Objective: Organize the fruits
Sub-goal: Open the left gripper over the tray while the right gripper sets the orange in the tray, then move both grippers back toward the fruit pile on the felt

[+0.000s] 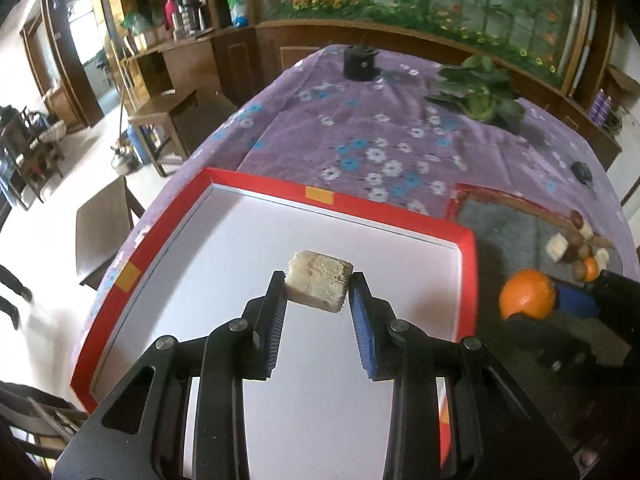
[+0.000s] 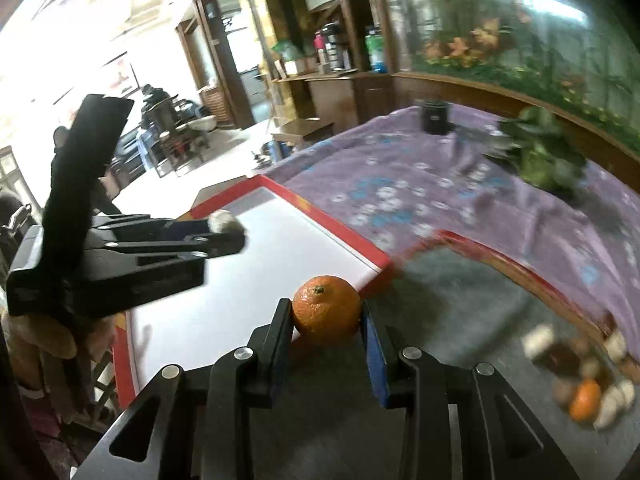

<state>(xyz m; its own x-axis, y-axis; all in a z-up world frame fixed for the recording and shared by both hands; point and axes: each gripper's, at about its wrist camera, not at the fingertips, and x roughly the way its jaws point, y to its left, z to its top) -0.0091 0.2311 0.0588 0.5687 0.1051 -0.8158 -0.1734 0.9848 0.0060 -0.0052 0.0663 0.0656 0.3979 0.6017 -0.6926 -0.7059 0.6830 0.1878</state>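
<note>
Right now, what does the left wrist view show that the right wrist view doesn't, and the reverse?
Only the left wrist view shows the pale block clearly, clamped between the left gripper's fingers over the white tray, and a small dark object on the cloth.

Only the right wrist view shows the left gripper's body from the side and the orange's stem end.

Both show the orange held in the right gripper, the grey tray with mixed pieces, and the purple tablecloth.

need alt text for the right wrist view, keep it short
The right tool grips an orange over the edge of a red-rimmed white tray on a purple floral tablecloth. At left, the left tool holds a pale block above the tray; blurred fruit pieces lie at right.
</note>
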